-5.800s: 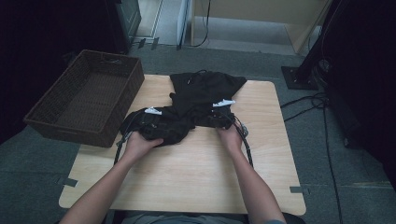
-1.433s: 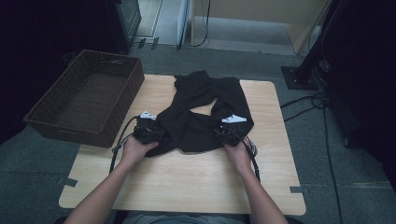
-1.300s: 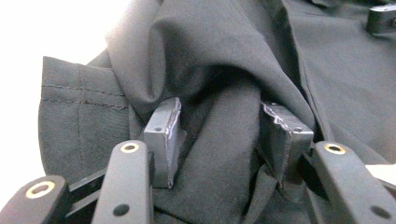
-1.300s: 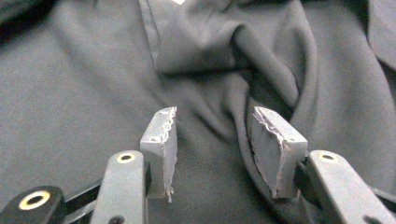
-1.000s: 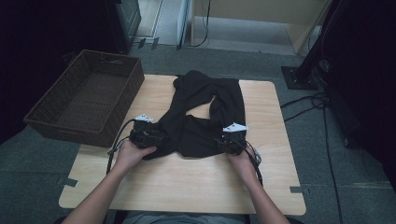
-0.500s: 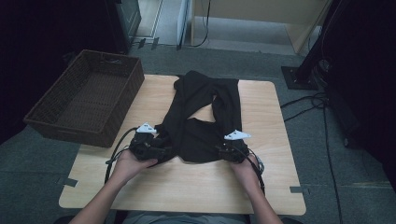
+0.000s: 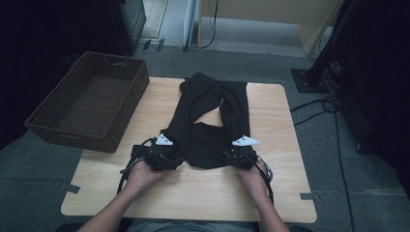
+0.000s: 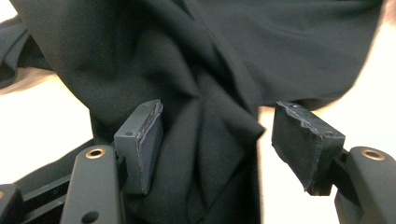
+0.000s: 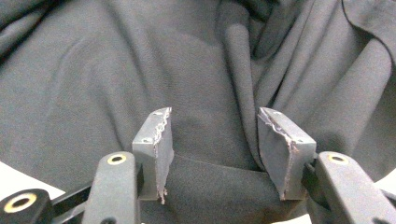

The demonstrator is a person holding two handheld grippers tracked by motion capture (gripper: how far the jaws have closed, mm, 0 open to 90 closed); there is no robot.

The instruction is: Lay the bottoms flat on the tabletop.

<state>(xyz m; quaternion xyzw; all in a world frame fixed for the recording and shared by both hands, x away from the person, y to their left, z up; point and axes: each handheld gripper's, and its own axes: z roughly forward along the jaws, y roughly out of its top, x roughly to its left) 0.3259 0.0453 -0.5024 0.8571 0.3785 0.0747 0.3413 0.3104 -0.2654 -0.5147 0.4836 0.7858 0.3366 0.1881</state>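
Note:
Black trousers [image 7: 208, 145] lie flat on the wooden table [image 7: 203, 193], legs pointing away and waist towards the person. My left gripper [image 7: 171, 153] is at the waist's left corner. Its jaws have just been opening and stand open; bunched cloth [image 8: 210, 70] lies between them, and the right pad [image 8: 303, 140] is clear of it. My right gripper [image 7: 232, 155] is at the waist's right corner. In the right gripper view a thick fold of the cloth [image 9: 140, 70] fills the gap between the pads [image 9: 156, 149] of this gripper [image 9: 212, 149], which is shut on it.
A dark wicker basket [image 7: 92, 101] stands at the table's left edge, partly off it. Bare wood runs between the waist and the near edge. Cables and a dark stand base [image 7: 309, 79] lie on the floor at the right.
Both hands have drawn the waist towards the near edge, and the trousers now lie stretched out with the legs apart. The left hand has moved most.

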